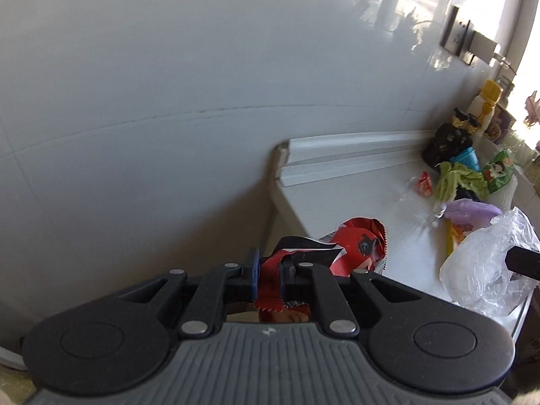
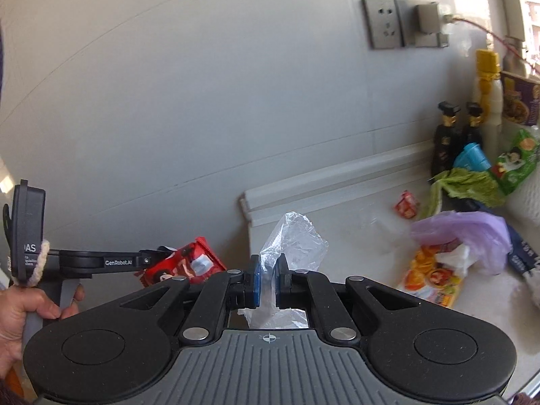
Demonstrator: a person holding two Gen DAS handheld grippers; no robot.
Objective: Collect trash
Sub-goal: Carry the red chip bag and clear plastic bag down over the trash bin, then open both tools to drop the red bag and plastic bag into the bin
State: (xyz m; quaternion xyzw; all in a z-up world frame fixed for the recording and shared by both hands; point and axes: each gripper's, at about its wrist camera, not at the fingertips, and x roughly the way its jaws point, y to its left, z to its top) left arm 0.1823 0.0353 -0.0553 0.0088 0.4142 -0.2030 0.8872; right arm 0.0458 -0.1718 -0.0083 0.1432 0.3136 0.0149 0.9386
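Note:
My left gripper (image 1: 270, 271) is shut on a crumpled red snack wrapper (image 1: 354, 246), held past the left end of the white counter (image 1: 354, 202). In the right wrist view the same wrapper (image 2: 182, 265) shows at the tip of the left gripper (image 2: 152, 261), which a hand (image 2: 20, 307) holds. My right gripper (image 2: 268, 281) is shut on a clear plastic bag (image 2: 293, 236); that bag (image 1: 486, 270) also appears at the right of the left wrist view. More trash lies on the counter: a small red packet (image 2: 406, 204), a purple bag (image 2: 472, 233) and an orange wrapper (image 2: 432, 280).
At the counter's far end stand two dark bottles (image 2: 445, 141), a yellow-capped bottle (image 2: 487, 81), a blue cup (image 2: 470, 157), a green packet (image 2: 516, 160) and leafy greens (image 2: 465, 185). A wall socket with a plugged adapter (image 2: 405, 22) sits on the tiled wall.

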